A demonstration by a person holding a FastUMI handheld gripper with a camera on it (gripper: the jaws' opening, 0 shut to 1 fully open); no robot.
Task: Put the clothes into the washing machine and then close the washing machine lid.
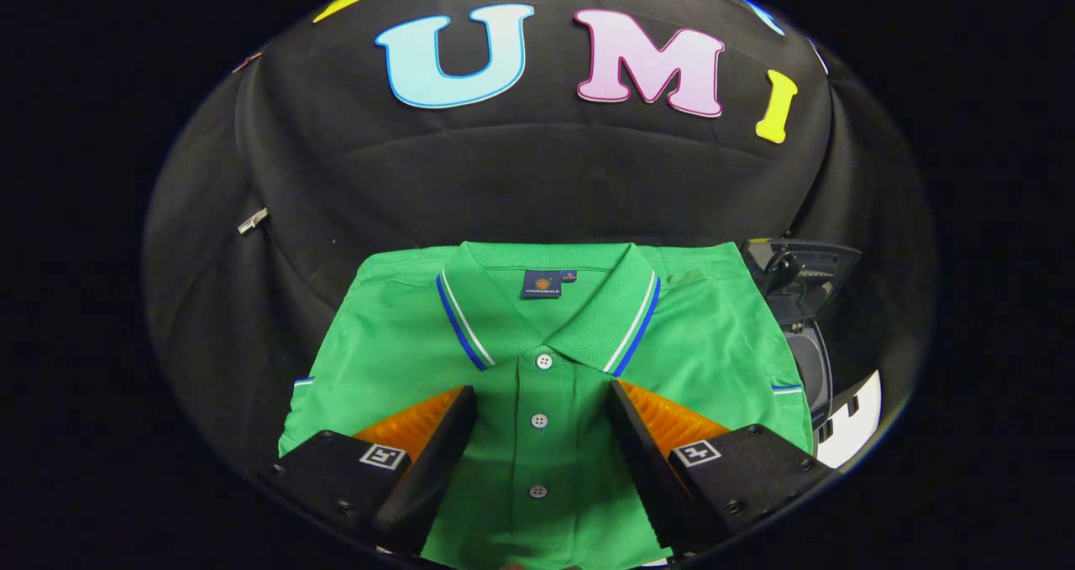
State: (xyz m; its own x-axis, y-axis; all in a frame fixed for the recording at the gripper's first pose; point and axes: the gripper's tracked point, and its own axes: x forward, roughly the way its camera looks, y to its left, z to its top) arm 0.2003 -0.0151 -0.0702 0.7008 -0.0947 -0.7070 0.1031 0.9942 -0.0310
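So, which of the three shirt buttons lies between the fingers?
The middle button lies between the open gripper fingers; the top button is beyond them.

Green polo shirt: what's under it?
The folded green polo shirt lies flat on black cloth, which shows around its edges. Whatever lies beneath the shirt is covered. The open gripper hovers over the button placket; the open-lidded washing machine stands beside the shirt.
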